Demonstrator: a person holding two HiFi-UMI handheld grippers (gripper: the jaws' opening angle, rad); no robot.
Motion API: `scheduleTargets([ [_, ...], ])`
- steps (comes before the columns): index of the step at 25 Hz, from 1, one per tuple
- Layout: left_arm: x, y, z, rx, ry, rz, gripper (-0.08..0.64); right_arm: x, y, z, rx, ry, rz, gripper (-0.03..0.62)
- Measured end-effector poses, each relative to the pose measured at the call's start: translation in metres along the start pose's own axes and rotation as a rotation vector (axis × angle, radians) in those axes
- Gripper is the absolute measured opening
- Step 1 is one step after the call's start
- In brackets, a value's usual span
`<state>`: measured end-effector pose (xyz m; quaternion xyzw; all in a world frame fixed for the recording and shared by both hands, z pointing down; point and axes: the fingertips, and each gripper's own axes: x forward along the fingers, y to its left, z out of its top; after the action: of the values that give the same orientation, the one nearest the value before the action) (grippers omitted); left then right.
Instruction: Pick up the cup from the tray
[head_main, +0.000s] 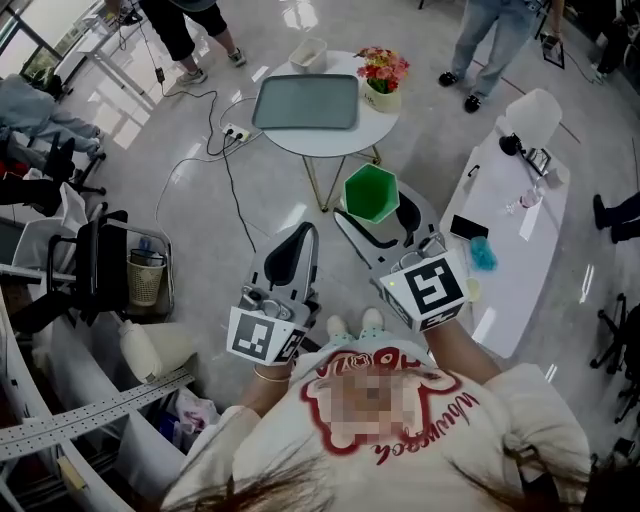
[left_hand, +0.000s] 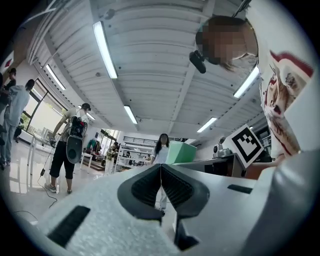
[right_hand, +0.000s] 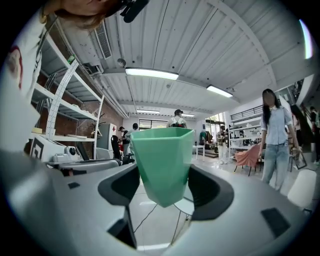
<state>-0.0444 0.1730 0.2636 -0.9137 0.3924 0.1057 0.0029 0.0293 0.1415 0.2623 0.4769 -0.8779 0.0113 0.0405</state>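
My right gripper (head_main: 372, 214) is shut on a green faceted cup (head_main: 371, 192), held upright in the air close to my body. In the right gripper view the cup (right_hand: 162, 160) fills the gap between the two dark pads of the right gripper (right_hand: 162, 186). The grey tray (head_main: 305, 102) lies bare on the round white table (head_main: 330, 142) ahead, well beyond the cup. My left gripper (head_main: 302, 238) hovers to the left of the cup, jaws pressed together with nothing in them. In the left gripper view, the left gripper (left_hand: 161, 187) shows the green cup (left_hand: 181, 152) beyond its tips.
A flower pot (head_main: 381, 80) and a small white container (head_main: 308, 54) stand on the round table beside the tray. A long white table (head_main: 505, 235) runs along the right. A power strip with cables (head_main: 235, 131) lies on the floor, a black chair (head_main: 100, 265) at left. People stand around.
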Motion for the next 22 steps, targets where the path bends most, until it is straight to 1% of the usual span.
scheduleTargets([
  [3, -0.003, 0.007, 0.008, 0.012, -0.015, -0.012, 0.015, 0.0, 0.0, 0.001, -0.01, -0.018, -0.052, 0.301],
  [7, -0.01, 0.016, 0.008, 0.005, -0.015, -0.006, 0.015, 0.002, 0.004, 0.002, -0.009, -0.033, -0.077, 0.301],
  [13, -0.013, 0.016, 0.005, -0.012, -0.014, -0.003, 0.014, 0.002, 0.007, 0.001, -0.004, -0.027, -0.069, 0.301],
  [19, -0.016, 0.011, 0.009, -0.011, -0.025, 0.006, 0.015, -0.001, 0.012, 0.005, -0.039, -0.023, -0.05, 0.301],
  [22, -0.022, 0.009, 0.009, -0.012, -0.029, 0.016, 0.015, -0.004, 0.017, 0.002, -0.034, -0.025, -0.047, 0.301],
])
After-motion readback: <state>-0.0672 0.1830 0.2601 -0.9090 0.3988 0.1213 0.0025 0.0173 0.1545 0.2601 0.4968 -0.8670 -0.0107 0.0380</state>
